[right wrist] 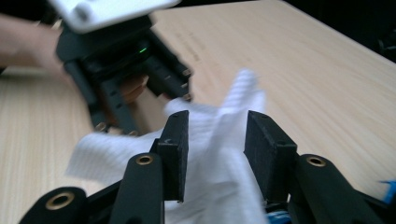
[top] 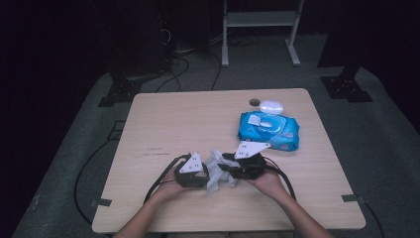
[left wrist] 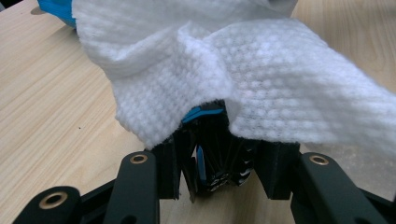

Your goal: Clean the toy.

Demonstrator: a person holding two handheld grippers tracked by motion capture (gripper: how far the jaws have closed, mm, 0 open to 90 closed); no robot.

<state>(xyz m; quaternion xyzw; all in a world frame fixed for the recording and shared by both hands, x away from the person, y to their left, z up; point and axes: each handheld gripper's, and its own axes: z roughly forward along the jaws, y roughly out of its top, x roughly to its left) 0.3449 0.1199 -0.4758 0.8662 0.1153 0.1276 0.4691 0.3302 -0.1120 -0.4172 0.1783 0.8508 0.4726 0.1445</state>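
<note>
1. Wet wipe (top: pixel 216 171) lies crumpled on the table (top: pixel 163 124), between both grippers.
2. Left gripper (left wrist: pixel 215 154) appears clenched on a small dark object under the wipe; keep steady.
3. Right gripper (right wrist: pixel 217 140) released, wipe loose between jaws; regrip cleaner fold before rubbing.

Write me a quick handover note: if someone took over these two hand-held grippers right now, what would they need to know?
Left gripper: clamped on a small dark object with blue trim; the white wipe is draped over it.
Right gripper: jaws apart, wipe between them, not pinched.
Blue wipes pack and a white case sit at the table's far right.
Done: wipe out and laid over the object.
Left: probably regrip the wipe and wipe it down.
</note>
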